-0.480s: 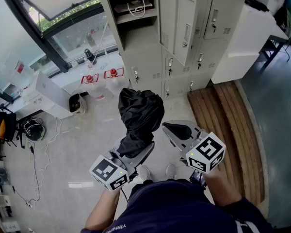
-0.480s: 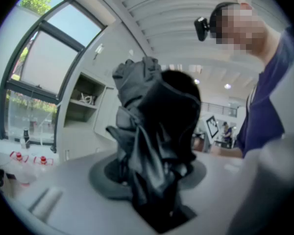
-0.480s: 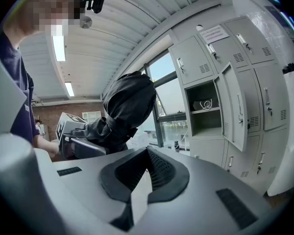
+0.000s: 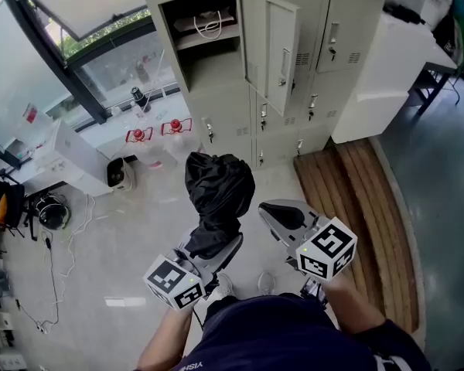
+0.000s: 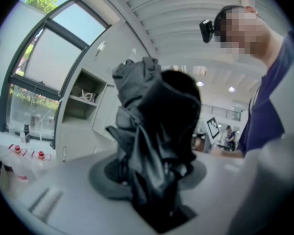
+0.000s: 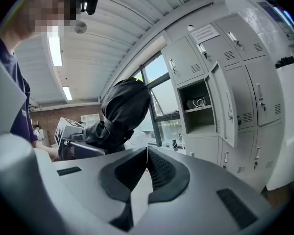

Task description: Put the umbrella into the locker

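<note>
Before the open locker (image 4: 216, 64), the left tongs (image 4: 210, 246) clamped the folded umbrella (image 4: 219, 185) low down, probably its firmest spot under light, floppy fabric, while the right tongs (image 4: 282, 216) were together, empty.

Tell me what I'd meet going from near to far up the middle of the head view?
left gripper → black umbrella → open locker

The umbrella (image 4: 219, 192) is black. The lockers (image 4: 216, 114) at twelve o'clock are pale grey. The left tongs (image 4: 213, 242) and right tongs (image 4: 266, 208) are grey, with black pads (image 6: 161, 173) and black-and-white square markers (image 4: 327, 249). The slatted boards (image 4: 348, 199) at three o'clock are brown.
</note>
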